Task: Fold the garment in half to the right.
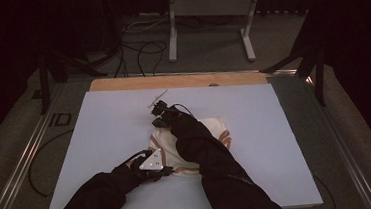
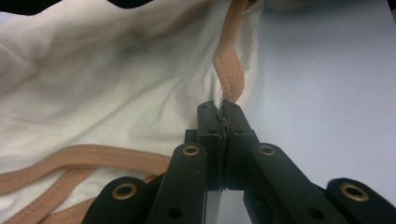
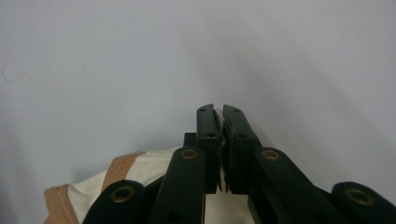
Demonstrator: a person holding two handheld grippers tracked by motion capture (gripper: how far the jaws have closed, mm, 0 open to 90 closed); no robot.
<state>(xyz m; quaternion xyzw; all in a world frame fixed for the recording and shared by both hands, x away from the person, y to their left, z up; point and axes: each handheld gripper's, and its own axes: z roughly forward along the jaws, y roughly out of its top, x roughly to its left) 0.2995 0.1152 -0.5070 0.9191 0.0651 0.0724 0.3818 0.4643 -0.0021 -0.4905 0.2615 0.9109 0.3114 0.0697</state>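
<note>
Garment [image 1: 211, 132] — cream cloth with tan binding [image 2: 232, 70] along its edges, lying bunched on the pale blue bench [image 1: 100, 131], near the middle and toward the person's side.

Holds: left tongs [image 2: 220, 108] pressed together on the cloth edge right at the tan binding, at the garment's near left part in the high view [image 1: 166, 170]. Right tongs [image 3: 220, 112] pinched shut with a sliver of white cloth caught between the tips, at the garment's far edge [image 1: 158, 117]; in the right gripper view a fold of the cream cloth with its tan trim [image 3: 119, 168] lies just below the tongs.

Step in hand, as judged: both edges gripped, the cloth ready to be drawn out or folded; it is not yet flat — creases and a doubled-over layer show in the left gripper view.

Next move calls for: keeping both pinches firm and pulling the two gripped points apart evenly, low over the bench, so the cloth spreads without slipping from the right tongs, whose bite looks thin.

Surroundings: dark sleeves [image 1: 213, 167] cross over the garment; a wooden strip [image 1: 171, 80] borders the bench's far side.
</note>
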